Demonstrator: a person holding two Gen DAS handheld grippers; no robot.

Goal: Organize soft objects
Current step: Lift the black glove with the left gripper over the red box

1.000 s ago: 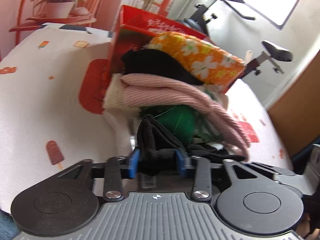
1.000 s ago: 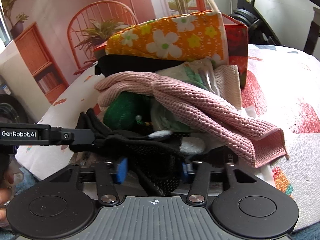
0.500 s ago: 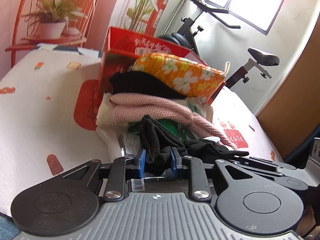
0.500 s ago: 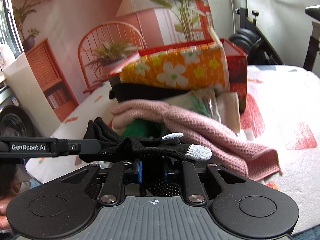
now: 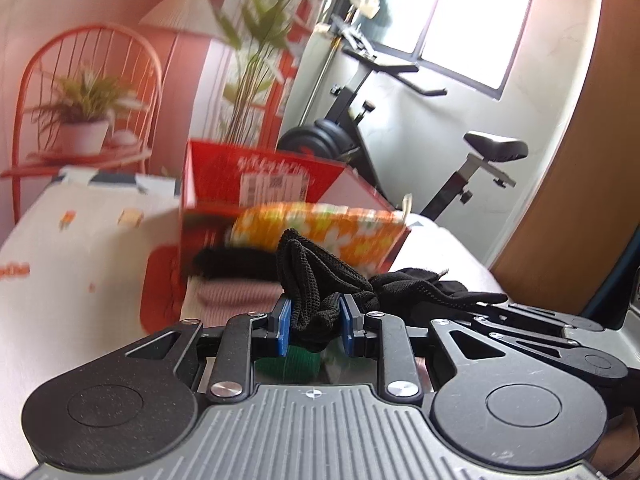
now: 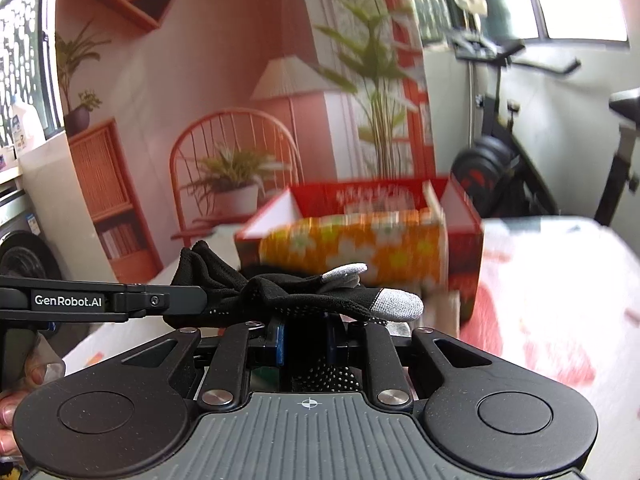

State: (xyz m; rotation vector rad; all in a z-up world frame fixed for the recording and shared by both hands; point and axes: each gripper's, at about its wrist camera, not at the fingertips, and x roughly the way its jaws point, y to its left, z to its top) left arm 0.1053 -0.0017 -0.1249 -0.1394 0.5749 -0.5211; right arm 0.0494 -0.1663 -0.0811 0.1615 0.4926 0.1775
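A black knit glove [image 5: 320, 280] with grey fingertips [image 6: 400, 304] is stretched between both grippers, held above the table. My left gripper [image 5: 314, 322] is shut on its cuff end. My right gripper [image 6: 306, 336] is shut on its palm part, the fingers sticking out to the right. The left gripper's arm [image 6: 100, 300] crosses the right wrist view. Behind stands a red box [image 5: 224, 176] holding an orange flowered cloth [image 5: 320, 224], with a black cloth [image 5: 232, 264] and a pink towel [image 5: 236, 294] piled in front.
A green soft object [image 5: 288, 364] lies under the left gripper. The table has a white cloth with red prints [image 5: 80, 248]. An exercise bike [image 5: 472, 160] stands behind the table on the right. A chair with a potted plant [image 5: 84, 120] is at the back left.
Both grippers have lifted the black glove up off the pile and pulled back. The pile and box now sit lower and farther away in both views.
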